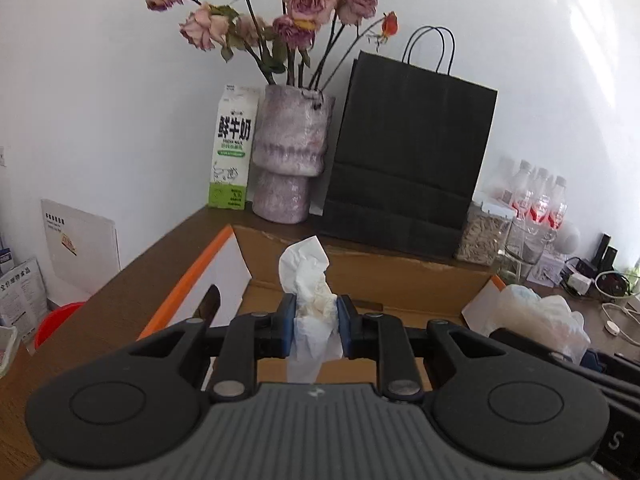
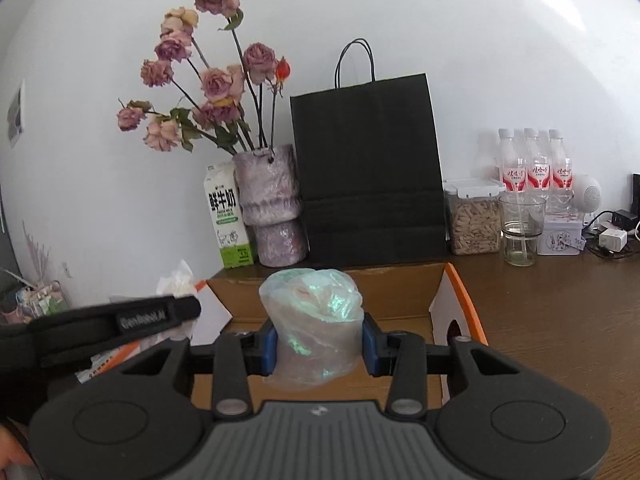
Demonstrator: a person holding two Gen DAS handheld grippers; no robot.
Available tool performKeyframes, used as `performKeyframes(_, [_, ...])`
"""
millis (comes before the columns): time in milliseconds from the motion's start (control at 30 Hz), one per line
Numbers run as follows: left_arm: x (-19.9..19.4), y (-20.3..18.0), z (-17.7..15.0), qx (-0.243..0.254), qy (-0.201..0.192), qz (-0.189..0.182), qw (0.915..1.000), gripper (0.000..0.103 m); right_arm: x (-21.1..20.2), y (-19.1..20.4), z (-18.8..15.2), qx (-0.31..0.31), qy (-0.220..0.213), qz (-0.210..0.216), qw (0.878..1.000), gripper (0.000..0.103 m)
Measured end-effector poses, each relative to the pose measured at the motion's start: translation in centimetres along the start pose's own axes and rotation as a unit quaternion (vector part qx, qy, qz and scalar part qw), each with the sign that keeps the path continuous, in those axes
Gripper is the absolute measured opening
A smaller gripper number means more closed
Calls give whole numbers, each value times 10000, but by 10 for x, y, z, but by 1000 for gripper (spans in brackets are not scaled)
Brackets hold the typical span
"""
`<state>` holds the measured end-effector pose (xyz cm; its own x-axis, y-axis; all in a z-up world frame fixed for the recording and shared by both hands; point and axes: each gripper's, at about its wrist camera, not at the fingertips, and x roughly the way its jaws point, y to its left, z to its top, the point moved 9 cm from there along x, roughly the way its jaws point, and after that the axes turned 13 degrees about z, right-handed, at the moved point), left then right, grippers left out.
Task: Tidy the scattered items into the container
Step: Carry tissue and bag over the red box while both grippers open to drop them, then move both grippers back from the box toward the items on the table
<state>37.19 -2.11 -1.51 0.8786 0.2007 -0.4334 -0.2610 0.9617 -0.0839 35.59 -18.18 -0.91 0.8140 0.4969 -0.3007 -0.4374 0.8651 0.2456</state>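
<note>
Nearest the left wrist lens, the left gripper (image 1: 317, 322) has its blue pads clamped on a crumpled white tissue (image 1: 310, 292), which sticks up above the fingers and hangs below them. It is held over the open cardboard box (image 1: 360, 276) on the brown wooden table (image 1: 120, 300); the box's white flap with orange edge (image 1: 208, 276) stands up at the left. In the right wrist view the right gripper (image 2: 319, 344) is closed on a crumpled translucent plastic bag (image 2: 312, 312), also above the box (image 2: 400, 292), and the left tool's black body (image 2: 120, 324) crosses the lower left of that view, hiding part of the box's left flap. From the left view the same plastic bag (image 1: 536, 320) shows at the right, beside the box's right flap.

Behind the box, against the white wall, stand a milk carton (image 1: 233, 148), a mottled purple vase (image 1: 290, 156) of dried roses (image 1: 304, 4) and a black paper bag (image 1: 408, 160) touching the box's far edge. Further right are a lidded jar of pale sticks (image 2: 474, 220), an empty glass jar (image 2: 520, 232), water bottles with red labels (image 2: 536, 164), a small white tin (image 2: 560, 236) and a white charger with cables (image 2: 612, 238)
</note>
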Motion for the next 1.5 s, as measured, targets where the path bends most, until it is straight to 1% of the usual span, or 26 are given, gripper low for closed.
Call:
performKeyframes(67, [2,2,-6,88,42,92,9999,22,3,-1,-2,-27,64,-81,9999,39])
performKeyframes(167, [1,1,-12,141,108,15,9998,23,5,-3,-6,-22,123,-141,9998,39])
performKeyframes(267, [1,-3,-20,278,158,43,9995,23,4,-4,-12,114,167,-72,9998,39])
performKeyframes(333, [4,-5,-24,346,214,100,9991,23,5,-4,-14,89,174,-126,9997,39])
performKeyframes(400, [6,-4,-26,354,268,135,9989,25,6,-4,-16,68,187,-174,9997,39])
performKeyframes(433, [7,-3,-27,344,282,168,9989,28,6,-4,-17,77,198,-185,9996,39])
performKeyframes(467, [6,-1,-27,329,278,226,9988,39,6,-5,-17,82,206,-196,9996,42])
performKeyframes(500, [5,0,-27,321,252,264,9988,48,6,-5,-18,88,208,-214,9995,44])
performKeyframes(533, [3,1,-25,305,203,304,9989,71,6,-6,-18,96,199,-239,9995,48])
performKeyframes(567, [1,4,-24,271,137,393,9988,89,5,-6,-18,108,182,-253,9995,60])
performKeyframes(600, [-3,10,-21,193,4,608,9980,96,3,-7,-17,137,143,-268,9994,64])
performKeyframes(633, [-6,14,-18,104,-135,728,9972,103,0,-10,-15,180,59,-380,9991,78])
performKeyframes(667, [-9,17,-14,24,-242,723,9971,103,-3,-13,-12,212,-19,-477,9986,98])
performKeyframes(700, [-11,19,-13,-32,-258,654,9975,103,-7,-15,-10,245,-101,-495,9984,103])
performKeyframes(767, [-13,19,-12,-58,-244,587,9980,103,-12,-16,-7,303,-218,-412,9985,103])
performKeyframes(933, [-16,13,-13,120,-324,659,9972,103,-17,-11,-4,210,-300,-387,9986,103])
performKeyframes(1100, [-20,13,-15,139,-391,658,9970,103,-20,-9,-3,159,-331,-434,9984,103])
performKeyframes(1500, [-18,16,-19,154,-367,722,9966,103,-20,-6,-6,119,-274,-414,9987,103])
